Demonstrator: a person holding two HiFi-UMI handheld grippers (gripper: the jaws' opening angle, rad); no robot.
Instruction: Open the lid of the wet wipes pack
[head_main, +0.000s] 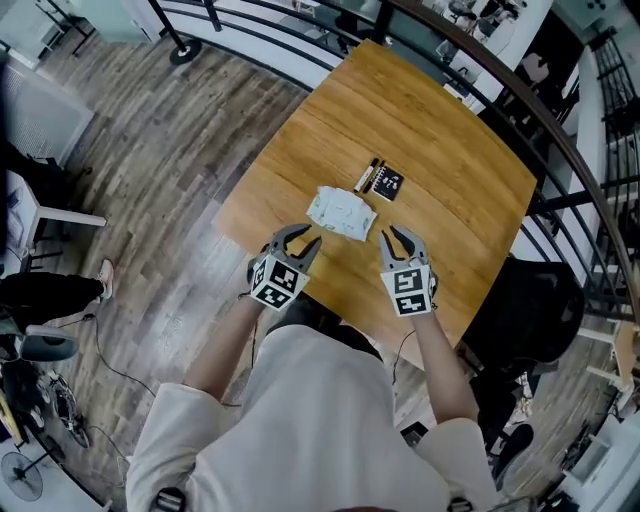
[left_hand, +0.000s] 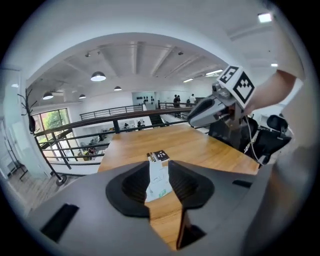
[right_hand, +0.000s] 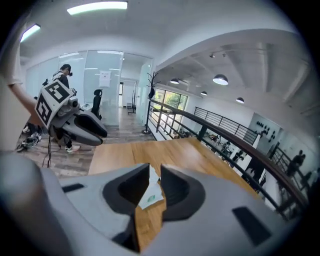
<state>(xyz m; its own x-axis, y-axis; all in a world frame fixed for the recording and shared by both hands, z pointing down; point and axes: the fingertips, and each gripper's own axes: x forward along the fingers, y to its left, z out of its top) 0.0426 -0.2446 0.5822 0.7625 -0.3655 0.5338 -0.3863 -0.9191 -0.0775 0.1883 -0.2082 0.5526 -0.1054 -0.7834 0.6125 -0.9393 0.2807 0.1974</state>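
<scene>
Both stand open and empty, so bring your left claw (head_main: 303, 240) down to pin the pack (head_main: 342, 213) on the tabletop (head_main: 420, 120) before your right claw (head_main: 397, 237) pries it open.

I read the table (head_main: 430, 130) as smooth light wood, satin finish, grain showing. The wet wipes pack (head_main: 341, 213) is white crinkly plastic film with a faint sheen. The left gripper (head_main: 297, 240) and right gripper (head_main: 400, 240) are matt grey plastic. The floor (head_main: 170, 150) at the table's 9 o'clock is worn wood plank. The railing (head_main: 541, 120) at 2 o'clock is dark metal.
</scene>
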